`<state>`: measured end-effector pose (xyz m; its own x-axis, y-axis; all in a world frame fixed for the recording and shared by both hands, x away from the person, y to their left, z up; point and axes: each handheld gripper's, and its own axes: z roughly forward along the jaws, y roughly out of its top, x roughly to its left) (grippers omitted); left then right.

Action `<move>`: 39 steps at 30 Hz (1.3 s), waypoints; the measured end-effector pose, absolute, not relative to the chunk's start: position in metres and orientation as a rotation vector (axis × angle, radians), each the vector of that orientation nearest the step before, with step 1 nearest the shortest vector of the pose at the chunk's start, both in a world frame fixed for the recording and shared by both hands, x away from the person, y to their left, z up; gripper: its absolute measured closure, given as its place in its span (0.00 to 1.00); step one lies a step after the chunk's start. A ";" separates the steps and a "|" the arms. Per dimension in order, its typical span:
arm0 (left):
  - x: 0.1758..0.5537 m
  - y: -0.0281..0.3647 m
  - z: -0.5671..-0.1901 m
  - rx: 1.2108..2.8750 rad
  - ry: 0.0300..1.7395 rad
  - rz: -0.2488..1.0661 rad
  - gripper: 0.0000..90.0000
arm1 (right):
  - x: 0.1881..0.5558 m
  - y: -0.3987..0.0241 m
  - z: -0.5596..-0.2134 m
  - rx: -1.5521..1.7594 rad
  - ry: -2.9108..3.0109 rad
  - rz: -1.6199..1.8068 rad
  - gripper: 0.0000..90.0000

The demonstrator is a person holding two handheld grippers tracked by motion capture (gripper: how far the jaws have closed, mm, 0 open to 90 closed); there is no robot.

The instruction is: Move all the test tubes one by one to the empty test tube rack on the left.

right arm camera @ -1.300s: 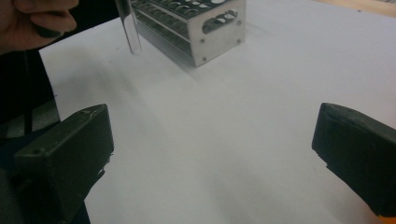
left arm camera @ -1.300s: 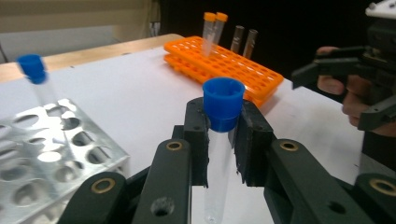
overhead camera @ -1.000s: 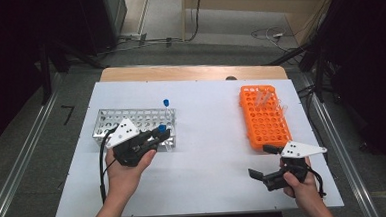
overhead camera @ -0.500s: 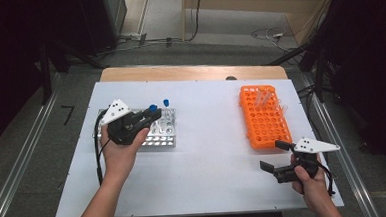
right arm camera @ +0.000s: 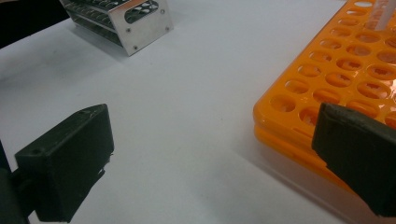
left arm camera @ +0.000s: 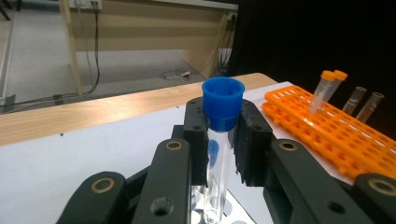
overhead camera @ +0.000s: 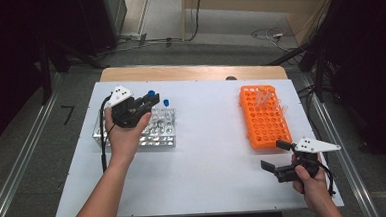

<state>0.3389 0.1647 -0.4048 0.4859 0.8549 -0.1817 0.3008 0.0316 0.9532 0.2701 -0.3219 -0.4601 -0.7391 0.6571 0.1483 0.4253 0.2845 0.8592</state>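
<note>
White tabletop (overhead camera: 213,152) on wooden table (overhead camera: 189,72), grey floor (overhead camera: 28,162), dark surroundings.

A clear tube (left arm camera: 218,154) with a blue cap (left arm camera: 223,101) stands upright, clamped just below the cap, lifted above the metal rack (overhead camera: 155,135) on the bench's left side.
</note>
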 end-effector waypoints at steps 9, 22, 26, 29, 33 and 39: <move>0.356 0.161 -0.411 1.495 1.111 0.621 0.86 | 0.270 -0.323 -0.460 1.005 2.316 1.437 0.00; 0.369 0.152 -0.424 1.549 1.142 0.638 0.86 | 0.272 -0.325 -0.461 1.019 2.310 1.429 0.00; 0.369 0.148 -0.426 1.575 1.144 0.649 0.85 | 0.272 -0.325 -0.462 1.025 2.313 1.427 0.00; 0.369 0.148 -0.429 1.583 1.156 0.650 0.85 | 0.272 -0.325 -0.462 1.023 2.314 1.424 0.00; 0.369 0.149 -0.432 1.584 1.169 0.627 0.85 | 0.272 -0.324 -0.463 1.026 2.317 1.422 0.00; 0.367 0.148 -0.436 1.606 1.167 0.627 0.84 | 0.273 -0.324 -0.464 1.028 2.321 1.423 0.00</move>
<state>0.3671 0.1484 -0.4357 0.3972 0.9065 -0.1433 0.3810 -0.0209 0.9243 0.2726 -0.3236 -0.4641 -0.7269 0.6684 0.1576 0.4437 0.2820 0.8507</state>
